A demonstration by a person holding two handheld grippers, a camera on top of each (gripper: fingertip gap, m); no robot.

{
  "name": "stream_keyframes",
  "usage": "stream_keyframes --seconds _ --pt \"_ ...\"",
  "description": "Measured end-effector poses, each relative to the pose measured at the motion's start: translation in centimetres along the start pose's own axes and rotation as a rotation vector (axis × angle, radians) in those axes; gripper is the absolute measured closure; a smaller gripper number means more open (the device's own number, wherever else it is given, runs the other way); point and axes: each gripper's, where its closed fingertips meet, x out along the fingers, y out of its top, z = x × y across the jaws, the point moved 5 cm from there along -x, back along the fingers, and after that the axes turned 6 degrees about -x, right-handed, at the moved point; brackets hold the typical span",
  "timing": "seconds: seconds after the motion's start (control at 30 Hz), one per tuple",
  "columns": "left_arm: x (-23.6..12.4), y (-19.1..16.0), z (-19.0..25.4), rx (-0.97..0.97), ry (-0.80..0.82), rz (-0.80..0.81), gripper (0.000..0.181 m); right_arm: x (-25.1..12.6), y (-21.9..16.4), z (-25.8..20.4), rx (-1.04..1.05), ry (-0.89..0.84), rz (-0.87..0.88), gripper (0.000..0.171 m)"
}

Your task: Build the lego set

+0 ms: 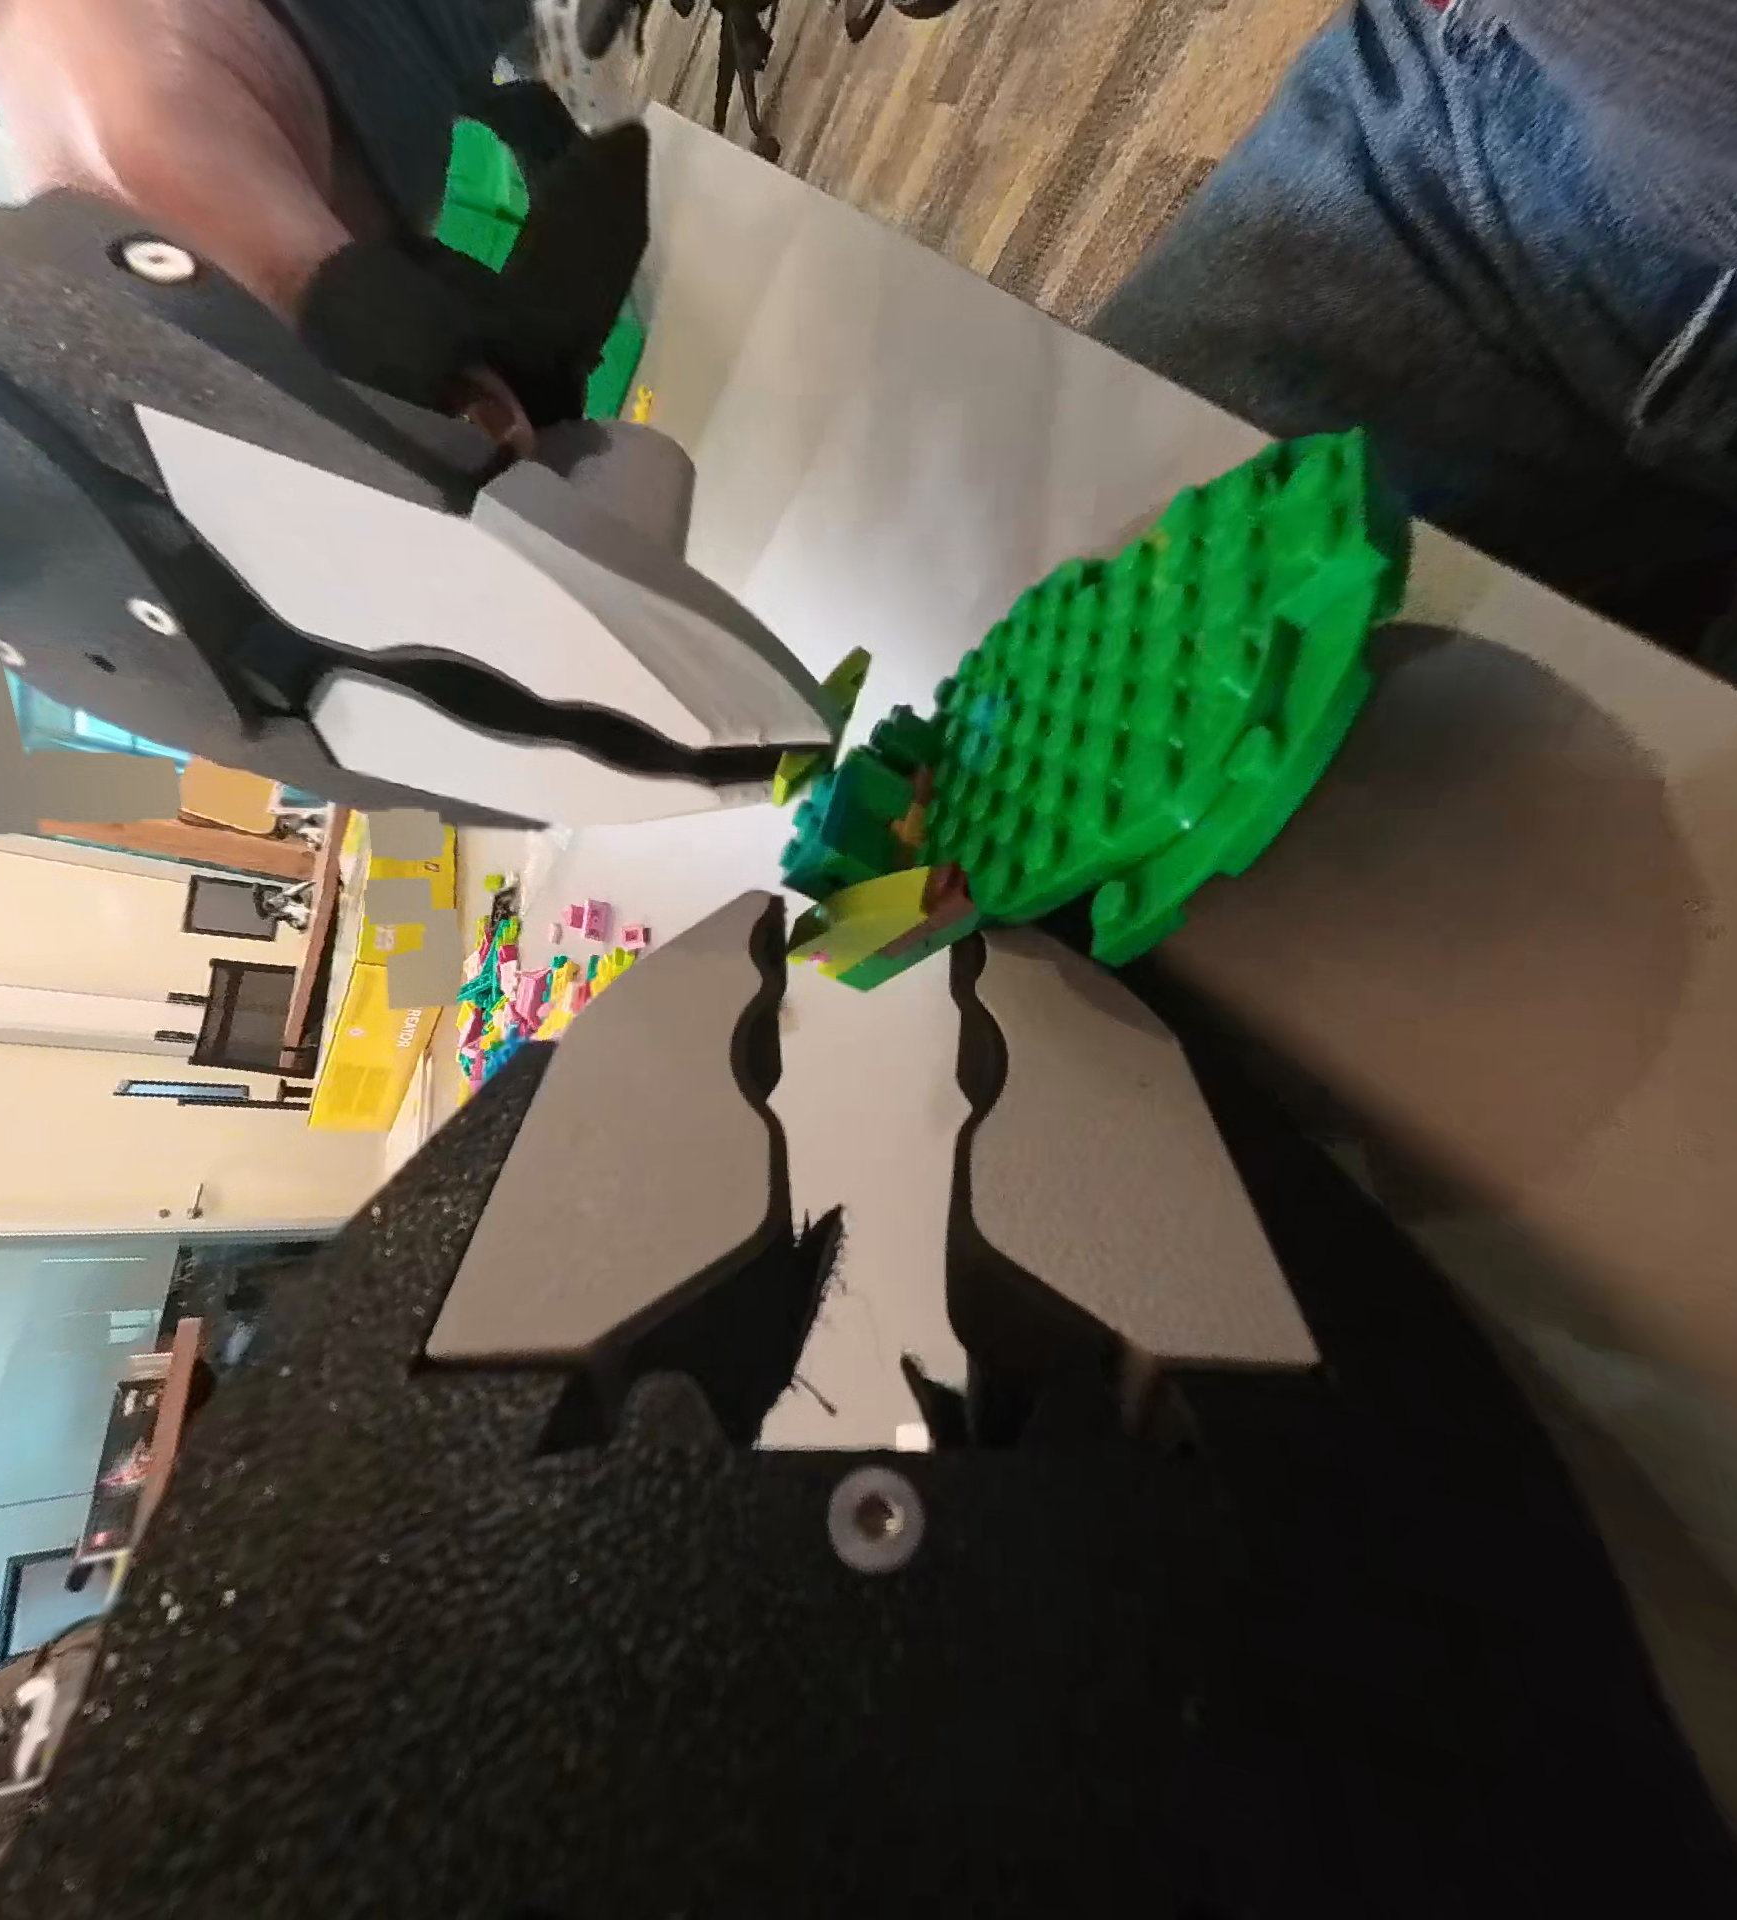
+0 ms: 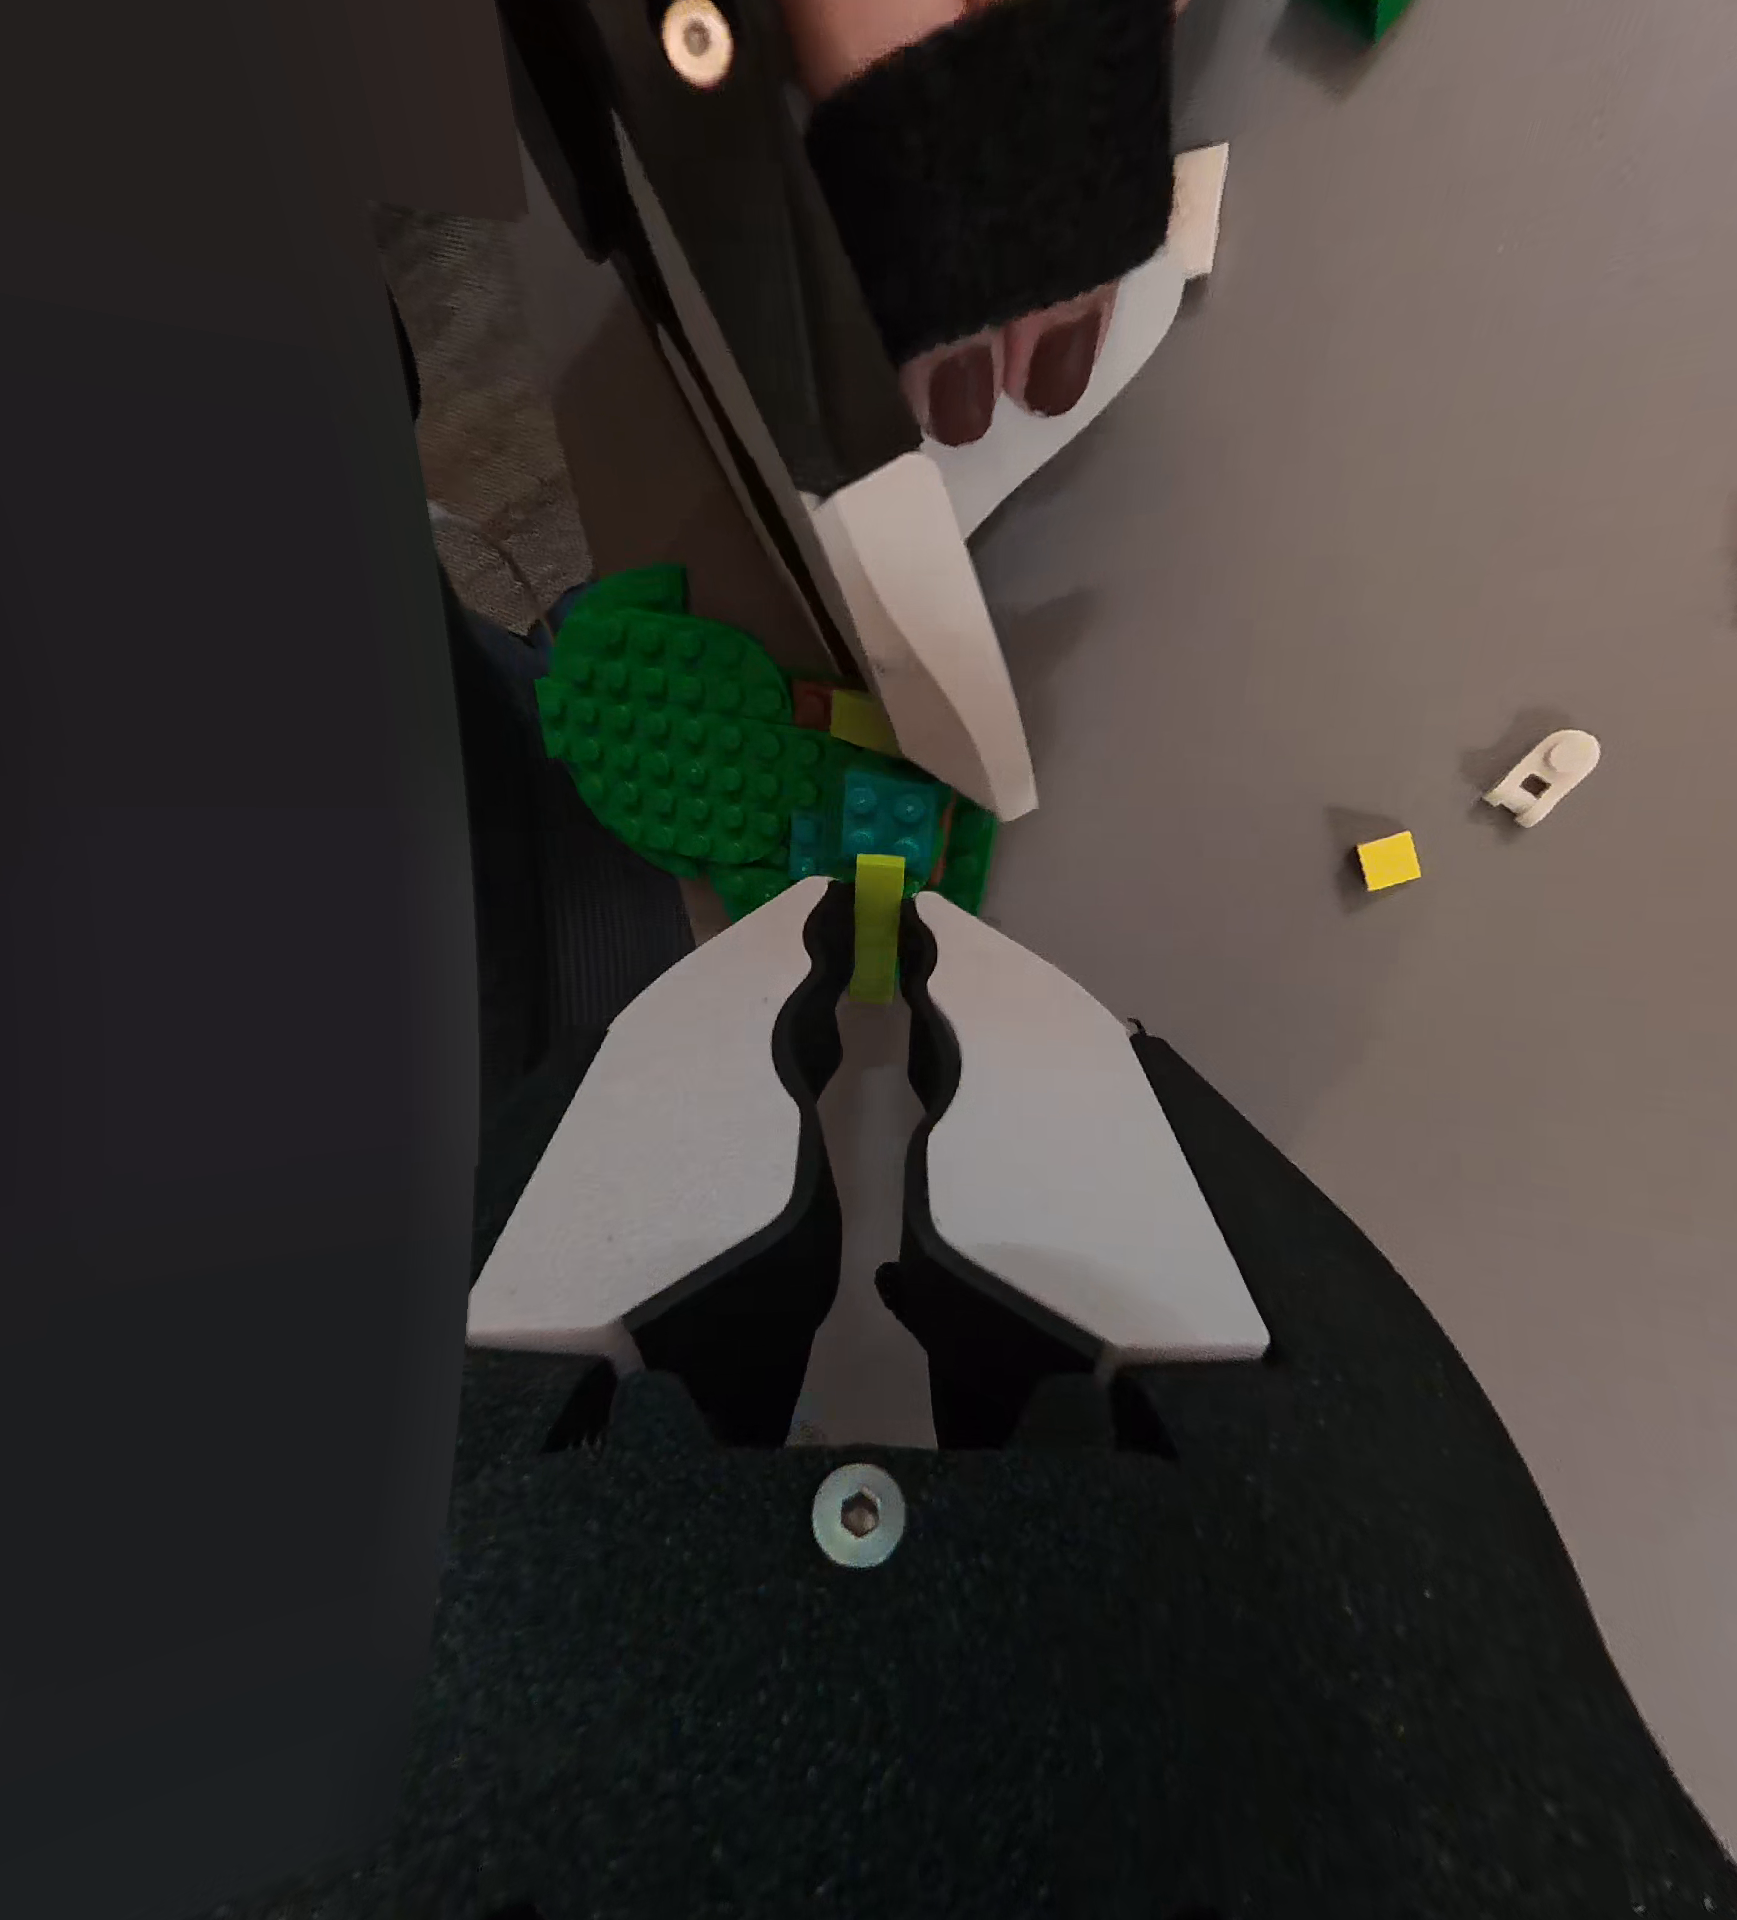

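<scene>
light: left view bright, right view dim | shadows: soft on table (image 1: 1466, 935) | edges: wide-angle bending, blurred

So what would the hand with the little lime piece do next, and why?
Probably ease the lime piece, pinched in the right gripper, forward and press it onto the teal bricks at the green plate's edge; it sits just short of them.

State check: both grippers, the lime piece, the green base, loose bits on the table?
right gripper: shut on lime piece
lime piece: held edge-on between the jaws, at the teal bricks
left gripper: open, jaws at the base's edge
green base plate: lying at the table edge, partly built
teal bricks: on the base
yellow tile: loose on table
white piece: loose on table
</scene>
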Motion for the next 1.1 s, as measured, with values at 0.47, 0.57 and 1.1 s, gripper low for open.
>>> stream_keyframes --seconds 0.47,0.57,1.1 --pt "0.0 0.1 0.1 0.025 0.019 -0.01 0.152 0.3 0.4 -0.8 0.031 -0.104 -0.027 0.163" --pt "-0.1 0.3 0.2 0.042 0.035 0.003 0.149 0.4 0.4 -0.8 0.032 -0.109 -0.034 0.163" --pt "-0.6 1.1 0.9 0.14 0.041 0.112 0.143 0.9 0.5 -0.8 -0.088 -0.107 -0.089 0.163"
